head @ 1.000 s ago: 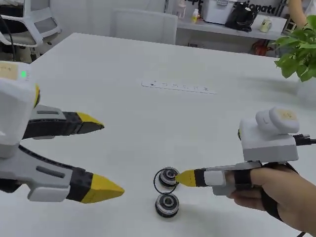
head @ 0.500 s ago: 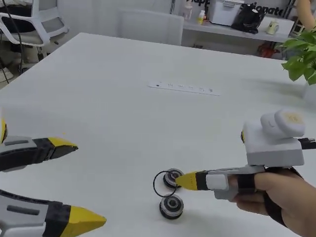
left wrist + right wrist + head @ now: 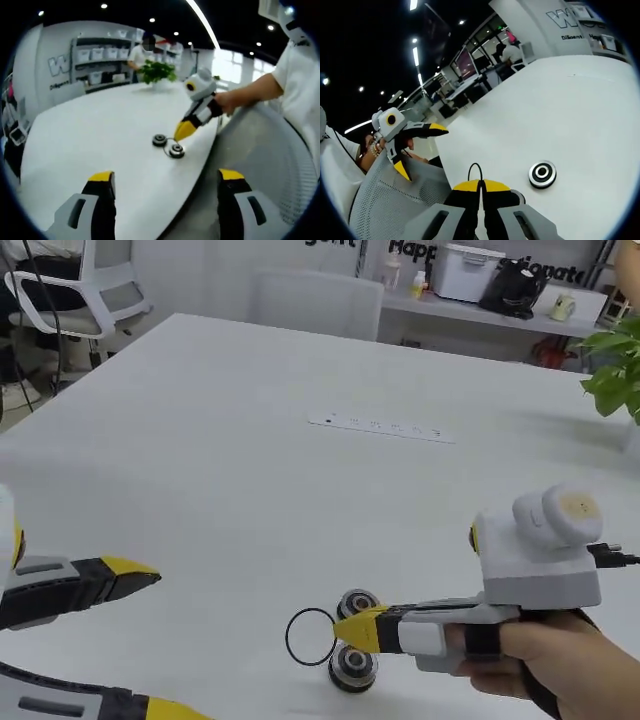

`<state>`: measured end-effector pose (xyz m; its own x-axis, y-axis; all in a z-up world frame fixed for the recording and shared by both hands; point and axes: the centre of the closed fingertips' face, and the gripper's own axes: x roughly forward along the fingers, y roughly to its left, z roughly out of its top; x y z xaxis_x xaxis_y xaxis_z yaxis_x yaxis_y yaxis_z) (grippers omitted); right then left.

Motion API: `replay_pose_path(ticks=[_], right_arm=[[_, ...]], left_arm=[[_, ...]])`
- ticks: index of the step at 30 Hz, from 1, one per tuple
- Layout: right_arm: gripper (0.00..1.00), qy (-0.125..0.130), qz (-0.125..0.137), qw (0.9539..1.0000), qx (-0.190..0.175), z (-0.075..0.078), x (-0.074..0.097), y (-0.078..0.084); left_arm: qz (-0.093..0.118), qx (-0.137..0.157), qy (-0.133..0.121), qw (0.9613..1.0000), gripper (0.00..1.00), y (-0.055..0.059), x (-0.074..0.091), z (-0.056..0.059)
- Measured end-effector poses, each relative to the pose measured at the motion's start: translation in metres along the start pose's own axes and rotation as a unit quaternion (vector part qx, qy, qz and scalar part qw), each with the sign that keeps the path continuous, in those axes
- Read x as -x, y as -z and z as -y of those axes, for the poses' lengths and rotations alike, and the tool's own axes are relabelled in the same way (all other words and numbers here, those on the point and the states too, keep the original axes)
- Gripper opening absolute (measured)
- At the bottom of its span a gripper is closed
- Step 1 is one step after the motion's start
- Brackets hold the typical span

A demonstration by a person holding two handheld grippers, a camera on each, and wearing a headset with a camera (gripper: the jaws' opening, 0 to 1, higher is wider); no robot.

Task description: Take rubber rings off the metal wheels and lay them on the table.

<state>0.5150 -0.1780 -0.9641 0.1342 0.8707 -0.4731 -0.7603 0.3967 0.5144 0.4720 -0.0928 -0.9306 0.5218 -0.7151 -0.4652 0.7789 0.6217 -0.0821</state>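
Observation:
Two small metal wheels sit near the table's front edge, a far wheel point(image 3: 358, 602) and a near wheel point(image 3: 353, 667). My right gripper point(image 3: 345, 628) reaches in between them from the right, shut on a thin black rubber ring point(image 3: 288, 637). The ring hangs from its tips to the left of both wheels. In the right gripper view the ring point(image 3: 474, 169) arcs up from the closed jaws, with one wheel point(image 3: 542, 173) to the right. My left gripper point(image 3: 150, 640) is open at the lower left, apart from the wheels point(image 3: 176, 150), holding nothing.
A white power strip point(image 3: 380, 426) lies mid-table. A green plant point(image 3: 615, 380) stands at the far right. A chair point(image 3: 315, 300) and a shelf with boxes are behind the table. A grey mesh chair point(image 3: 265, 150) is by the near edge.
The right gripper has drawn the ring leftward off the far wheel, so it now hangs beside both wheels. The left gripper sits lower and further left in the view.

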Motion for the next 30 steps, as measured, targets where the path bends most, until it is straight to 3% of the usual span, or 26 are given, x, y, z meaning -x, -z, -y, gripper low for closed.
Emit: replay_pose_path(ticks=[7,12,21,30], right_arm=[[0.00,-0.010,-0.027,0.9991,0.031,-0.006,-0.014,0.015],[0.00,-0.011,-0.023,0.9982,0.054,-0.007,-0.020,0.016],[0.00,0.010,-0.025,0.9950,0.097,0.001,-0.029,0.019],[0.00,0.022,-0.047,0.9933,0.103,0.009,-0.031,0.029]], left_arm=[[-0.008,0.000,0.006,1.0000,0.86,0.004,-0.001,0.002],[-0.013,-0.004,0.006,0.9999,0.86,0.005,-0.002,0.003],[-0.019,-0.013,0.009,0.9997,0.86,0.007,-0.004,0.004],[-0.023,-0.011,0.013,0.9996,0.86,0.008,-0.006,0.005]])
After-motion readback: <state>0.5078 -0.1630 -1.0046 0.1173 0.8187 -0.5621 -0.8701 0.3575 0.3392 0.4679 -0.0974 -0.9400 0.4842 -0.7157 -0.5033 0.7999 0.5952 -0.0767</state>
